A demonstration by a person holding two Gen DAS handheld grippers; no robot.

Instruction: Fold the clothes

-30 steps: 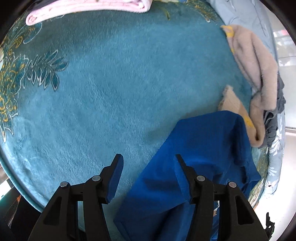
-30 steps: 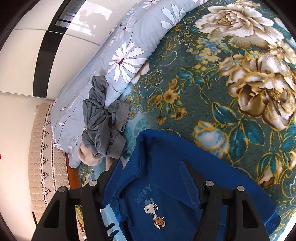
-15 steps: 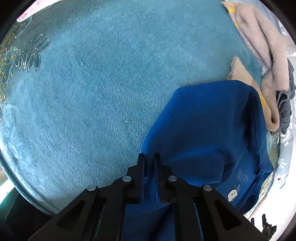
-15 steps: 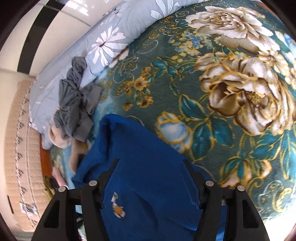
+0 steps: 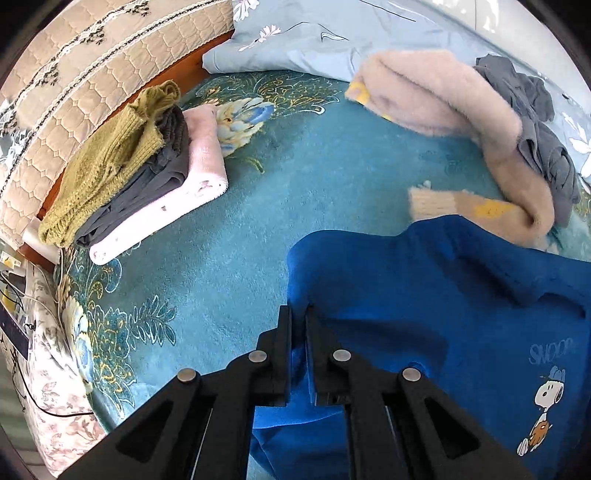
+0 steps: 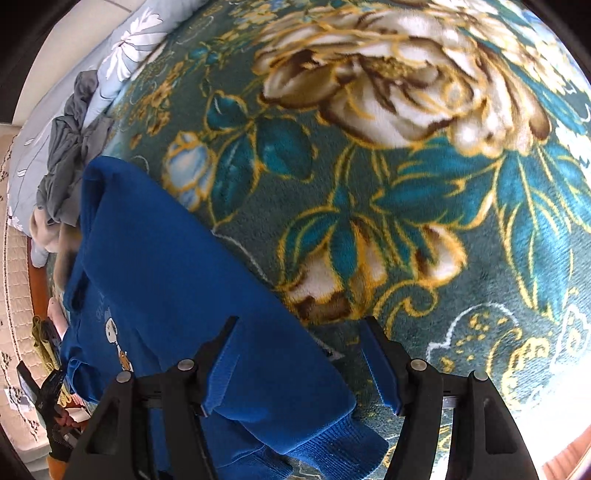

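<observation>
Teal plush, patterned with gold and cream flowers, is covering the bed as a large blanket (image 6: 424,192), and everything else is lying on it. A pale blue floral quilt (image 5: 332,33) is bunching along its far edge.

Next in size, the royal-blue knitted sweater with a cartoon dog on its chest (image 5: 443,302) is spreading across the near part of the blanket, chest up and not yet folded. Beyond its collar, a fuzzy beige garment (image 5: 461,107) and a crumpled grey one (image 5: 535,110) are sitting in a loose heap, apparently waiting their turn.

Well apart, beside the quilted headboard, a neat stack is resting: an olive knit (image 5: 107,155) on a dark grey piece on a pink towel (image 5: 199,173). Judging by that, three items are finished and at least three are remaining.

The left gripper (image 5: 298,314) is pinching the sweater's edge, its fingers nearly closed on the cloth. The right gripper (image 6: 299,328) is spreading its fingers wide above the sweater's ribbed hem and is gripping nothing, though one finger is overlapping the fabric.
</observation>
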